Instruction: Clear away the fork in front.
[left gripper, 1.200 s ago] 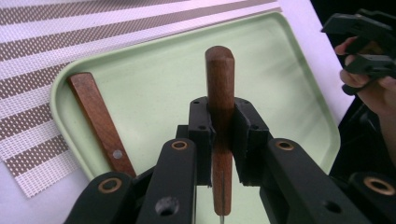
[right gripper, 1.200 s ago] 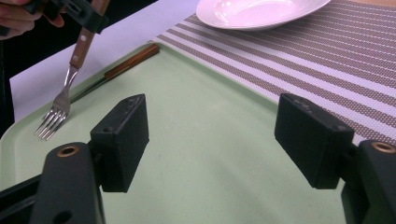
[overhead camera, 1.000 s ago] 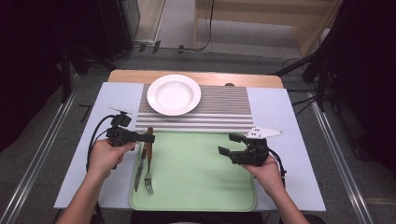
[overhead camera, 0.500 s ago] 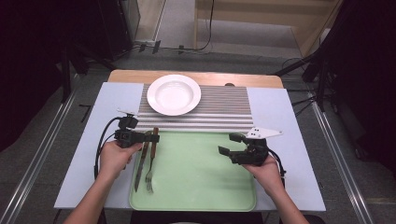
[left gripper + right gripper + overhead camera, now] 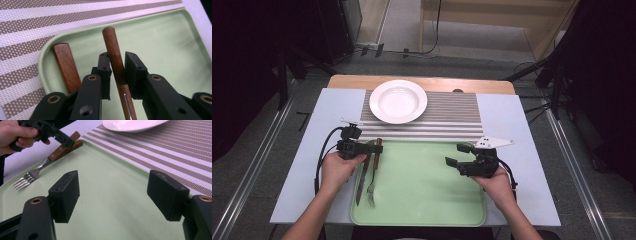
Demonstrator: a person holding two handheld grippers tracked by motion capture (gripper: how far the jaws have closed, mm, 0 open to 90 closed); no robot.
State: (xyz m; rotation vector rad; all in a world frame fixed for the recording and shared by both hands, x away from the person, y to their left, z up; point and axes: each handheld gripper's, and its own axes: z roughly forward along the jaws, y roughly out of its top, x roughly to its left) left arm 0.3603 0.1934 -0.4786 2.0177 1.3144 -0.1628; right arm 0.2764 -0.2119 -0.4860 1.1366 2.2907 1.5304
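A wooden-handled fork [image 5: 372, 181] lies on the left part of the green tray [image 5: 427, 195], tines toward me, beside a wooden-handled knife [image 5: 361, 176]. My left gripper [image 5: 376, 148] is at the fork's handle end. In the left gripper view the handle [image 5: 113, 47] runs between the jaws of this gripper [image 5: 117, 58]; they have just been opening and stand loosely around it. The knife handle [image 5: 64, 62] lies to its left. My right gripper [image 5: 455, 155] hovers open over the tray's right part, and its jaws [image 5: 113, 192] hold nothing.
A white plate [image 5: 398, 101] rests on the striped placemat [image 5: 452, 120] behind the tray. The tray's middle [image 5: 105, 185] is bare. Light blue table surface [image 5: 332, 110] flanks both sides.
My left gripper shifted slightly right and down toward the tray with the fork handle. The right gripper has stayed still.
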